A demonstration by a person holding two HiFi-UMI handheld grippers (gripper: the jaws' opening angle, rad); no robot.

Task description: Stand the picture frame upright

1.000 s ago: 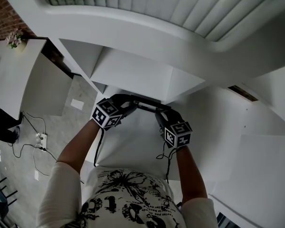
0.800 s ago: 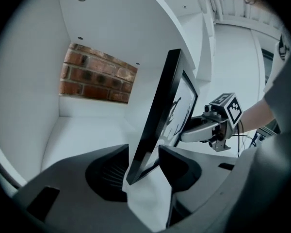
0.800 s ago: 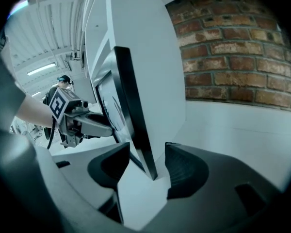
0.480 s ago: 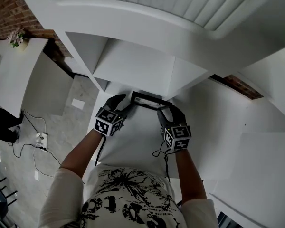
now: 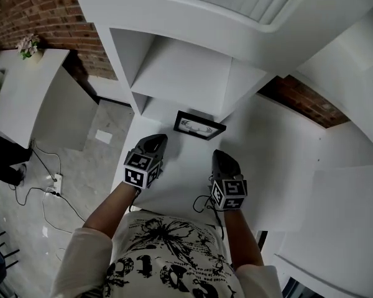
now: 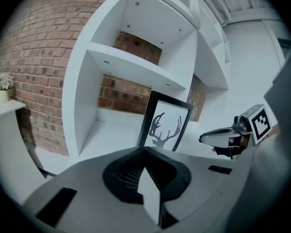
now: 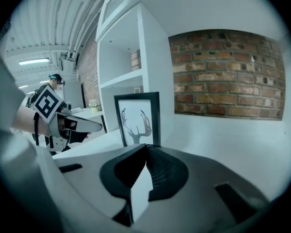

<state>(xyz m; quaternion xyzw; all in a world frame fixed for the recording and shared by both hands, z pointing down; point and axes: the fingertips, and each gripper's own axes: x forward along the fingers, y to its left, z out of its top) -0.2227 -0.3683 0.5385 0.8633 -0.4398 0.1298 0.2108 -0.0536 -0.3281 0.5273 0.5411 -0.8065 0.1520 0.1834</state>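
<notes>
Picture frame (image 5: 199,125) stands upright at centre of the head view, on the white ledge (image 5: 174,188) right at the mouth of the lower cubby of the white shelf unit (image 5: 180,73). It has a black border and a white print with dark antlers, facing the person. Both gripper views show it standing on its bottom edge: centre of the left gripper view (image 6: 166,123) and just left of centre in the right gripper view (image 7: 137,119). Can't tell from these angles whether a back stand props it up. Left gripper (image 5: 156,141) is lower left of the frame and right gripper (image 5: 220,156) lower right, both clear of it, pointing toward the shelf with the ledge bare between them. Left gripper's own view has its jaws (image 6: 145,150) pressed together with nothing between them; they have just closed. Same for the right gripper (image 7: 146,147): jaws just closed, tips meeting, empty. Each gripper also shows up in the other's view, the right one at the right edge (image 6: 204,139) and the left one at mid left (image 7: 100,126), both beside the frame and not touching it. Brick wall (image 5: 43,11) fills the upper left of the head view. A small flower pot (image 5: 29,45) sits on a white table (image 5: 18,98) at the left edge. Cables (image 5: 50,188) lie on the grey floor (image 5: 93,166) at lower left.
</notes>
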